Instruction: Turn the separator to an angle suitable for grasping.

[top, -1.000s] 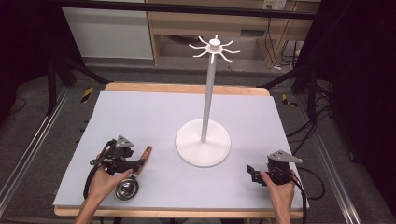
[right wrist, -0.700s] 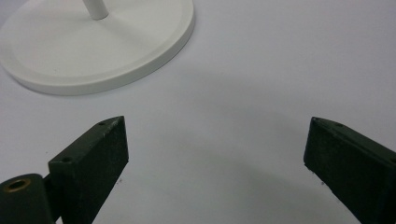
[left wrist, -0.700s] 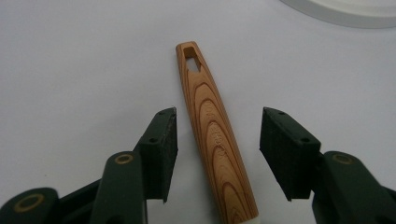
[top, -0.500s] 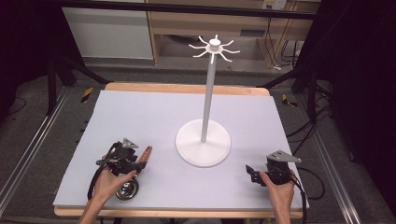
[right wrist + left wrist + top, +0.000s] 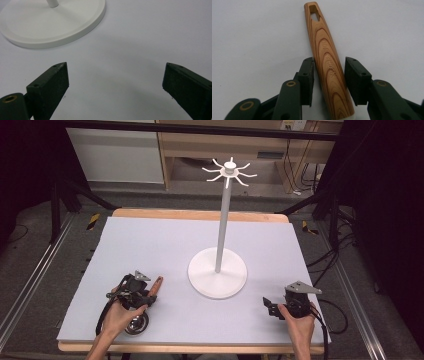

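While the left claw (image 5: 329, 82) has been closing, its jaws straddle the wooden handle (image 5: 327, 60) without a firm pinch yet; the handle runs straight ahead of it, flat on the desk (image 5: 165, 245). Right claw (image 5: 115, 87) gapes empty.

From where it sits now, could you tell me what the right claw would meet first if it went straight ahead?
Probably the stand's round white base. The right claw stands open over bare mat; the base lies ahead, towards one side, so it might only clip the rim.
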The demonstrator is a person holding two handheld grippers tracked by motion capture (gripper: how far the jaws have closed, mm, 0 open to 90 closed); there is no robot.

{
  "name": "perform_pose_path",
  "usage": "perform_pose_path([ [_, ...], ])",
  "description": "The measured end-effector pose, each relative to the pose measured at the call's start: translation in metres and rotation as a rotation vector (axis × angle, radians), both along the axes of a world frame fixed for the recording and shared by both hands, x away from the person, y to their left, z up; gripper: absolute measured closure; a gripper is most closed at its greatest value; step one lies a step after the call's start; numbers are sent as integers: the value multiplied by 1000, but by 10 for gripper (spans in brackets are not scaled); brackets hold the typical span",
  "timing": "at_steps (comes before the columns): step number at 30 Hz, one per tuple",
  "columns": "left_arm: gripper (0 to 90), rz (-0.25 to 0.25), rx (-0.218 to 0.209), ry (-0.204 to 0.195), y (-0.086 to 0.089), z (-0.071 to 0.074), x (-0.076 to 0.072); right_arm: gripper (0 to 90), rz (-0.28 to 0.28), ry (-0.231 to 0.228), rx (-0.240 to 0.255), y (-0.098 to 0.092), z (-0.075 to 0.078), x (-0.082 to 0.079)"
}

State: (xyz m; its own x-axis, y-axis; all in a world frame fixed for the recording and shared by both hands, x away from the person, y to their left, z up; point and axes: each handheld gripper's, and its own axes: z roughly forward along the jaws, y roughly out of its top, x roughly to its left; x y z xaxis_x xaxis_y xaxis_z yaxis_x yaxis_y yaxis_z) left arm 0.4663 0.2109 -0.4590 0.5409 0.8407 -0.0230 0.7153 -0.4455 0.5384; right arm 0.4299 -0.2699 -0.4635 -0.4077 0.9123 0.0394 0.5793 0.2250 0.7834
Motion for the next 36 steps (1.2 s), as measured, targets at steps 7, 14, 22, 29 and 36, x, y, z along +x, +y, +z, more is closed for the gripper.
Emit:
perform_pose_path([
  [7,601,11,-18,32,2,1,3,74,4,-3,0,0,0,0],
  [14,645,11,3,41,2,3,5,75,5,-4,2,-1,0,0],
  [22,665,-42,27,48,3,4,7,75,3,6,11,-1,0,0],
  [29,615,-81,52,20,0,11,8,75,4,6,11,-1,-1,0],
  [36,587,-108,112,27,-7,17,16,75,8,8,16,-1,-1,1],
])
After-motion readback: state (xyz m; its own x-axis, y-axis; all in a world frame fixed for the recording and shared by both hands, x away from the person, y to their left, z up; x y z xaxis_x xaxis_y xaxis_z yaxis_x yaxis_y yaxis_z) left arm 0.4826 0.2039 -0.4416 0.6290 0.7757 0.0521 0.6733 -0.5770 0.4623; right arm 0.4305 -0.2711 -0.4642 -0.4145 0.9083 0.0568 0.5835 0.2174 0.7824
